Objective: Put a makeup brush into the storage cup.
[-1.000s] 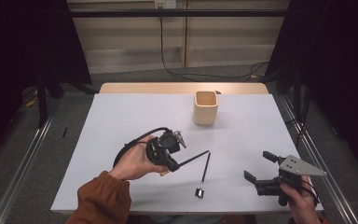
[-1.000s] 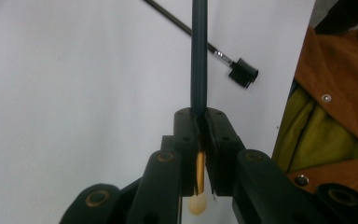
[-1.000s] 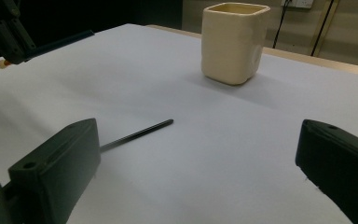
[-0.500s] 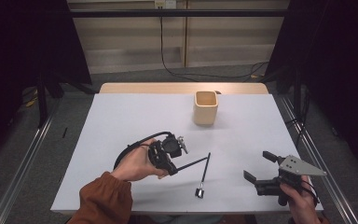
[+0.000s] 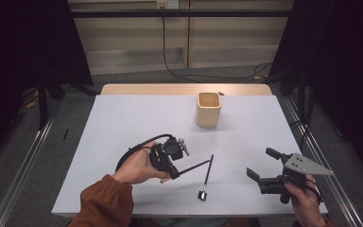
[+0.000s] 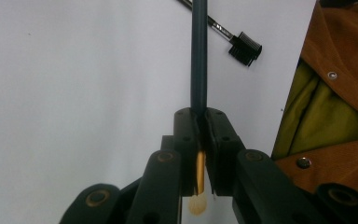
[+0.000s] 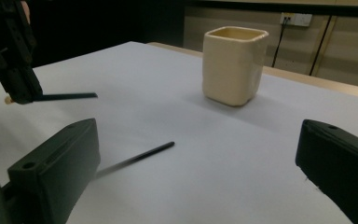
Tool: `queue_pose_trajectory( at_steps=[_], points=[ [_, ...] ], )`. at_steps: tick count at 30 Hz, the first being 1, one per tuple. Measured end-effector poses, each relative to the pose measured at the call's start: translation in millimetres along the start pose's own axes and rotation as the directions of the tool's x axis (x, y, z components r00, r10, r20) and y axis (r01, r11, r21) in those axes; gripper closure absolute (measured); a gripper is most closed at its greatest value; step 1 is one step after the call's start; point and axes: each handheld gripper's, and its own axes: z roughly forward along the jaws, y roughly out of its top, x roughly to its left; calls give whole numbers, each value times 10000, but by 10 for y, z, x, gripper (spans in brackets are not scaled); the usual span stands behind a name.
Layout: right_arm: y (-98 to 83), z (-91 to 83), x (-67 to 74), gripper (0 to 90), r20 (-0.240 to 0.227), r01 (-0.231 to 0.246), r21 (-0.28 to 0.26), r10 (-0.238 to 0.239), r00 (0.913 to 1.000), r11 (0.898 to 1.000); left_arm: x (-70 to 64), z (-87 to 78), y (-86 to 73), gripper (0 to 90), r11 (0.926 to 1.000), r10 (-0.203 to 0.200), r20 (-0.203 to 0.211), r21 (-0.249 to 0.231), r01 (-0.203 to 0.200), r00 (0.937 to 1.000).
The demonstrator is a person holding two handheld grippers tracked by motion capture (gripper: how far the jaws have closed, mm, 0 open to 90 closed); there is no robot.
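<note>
The left tongs [image 6: 199, 122] are pressed together on a dark slim brush [image 6: 198, 56], pinching it near its gold ferrule; in the left gripper view a pale tuft shows just below the jaws, partly hidden by them, and the handle's far end is cut off by the top edge. In the high view the same brush [image 5: 194, 166] juts out to the right from the left tongs [image 5: 174, 173], lifted a little above the counter [image 5: 123, 123], though how far above is hard to judge. The left hand [image 5: 137, 165] wraps the gripper body, an orange-brown sleeve [image 5: 101, 203] coming in from below.

A second tool, a thin black wand with a small comb head [image 5: 206, 177], lies flat on the counter just beside the held brush's tip; whether they touch cannot be told. In the left gripper view its head [image 6: 245, 47] is sharp, its handle partly crossed by the held brush.

The right tongs [image 5: 261, 165] stand spread wide and empty at the counter's near right, held by the right hand [image 5: 302, 198].

A cream square cup [image 5: 209, 109] stands upright toward the far side, well apart from both tongs; its inside cannot be seen.

The counter is covered in plain white, with a wooden edge at the far end. Around it the room is dim: grey floor, dark curtains either side, a pale panelled wall with a cable [image 5: 170, 61] hanging down.
</note>
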Motion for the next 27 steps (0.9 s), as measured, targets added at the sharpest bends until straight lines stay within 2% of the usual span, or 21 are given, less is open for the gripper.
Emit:
queue_pose_trajectory(
  at_steps=[2,4,6,7,8,9,11,15,19,21,23,25,27],
  points=[
    [58,19,1,0,-9,-204,-241,204,9998,9995,-5,5,0,841,10000,-40,24,41,40,10000],
    [108,33,5,0,-32,-269,-386,268,9996,9989,-8,0,-1,840,9999,42,37,-125,-42,10000],
    [144,52,19,0,-68,-312,-448,309,9995,9985,-5,-16,7,841,9999,105,81,-33,-105,9999],
    [161,62,22,0,-106,-292,-463,288,9995,9985,-20,-6,4,840,9997,-129,56,-222,130,9999],
    [184,77,21,0,-100,-235,-517,230,9997,9984,-20,-9,4,841,9997,-154,85,-200,156,9998],
    [193,82,20,0,-93,-201,-556,196,9998,9983,-4,-21,5,840,10000,33,90,-63,-33,10000],
    [242,108,27,0,206,-104,-786,120,9997,9969,-1,-20,1,840,9999,67,-49,-120,-68,10000],
    [327,172,22,0,-219,-169,-712,154,9996,9973,2,-24,9,840,9999,-1,-102,-133,0,9999],
    [423,232,21,0,-632,4,-722,-50,9980,9974,-6,-35,24,840,9999,46,-46,-105,-47,10000],
    [465,262,27,0,-822,-97,-784,32,9966,9969,-7,-35,31,840,9999,135,-72,-55,-135,9999],
    [505,292,19,0,-1193,-152,-664,72,9928,9977,-30,-25,31,840,9998,-39,-162,-215,35,9999],
    [541,319,14,0,-1548,-126,-514,45,9879,9986,-29,-41,38,840,10000,20,-101,-52,-20,9999],
    [573,341,7,0,-1559,21,-512,-101,9877,9987,-22,-45,43,840,9997,173,-183,160,-170,9997]
  ],
)
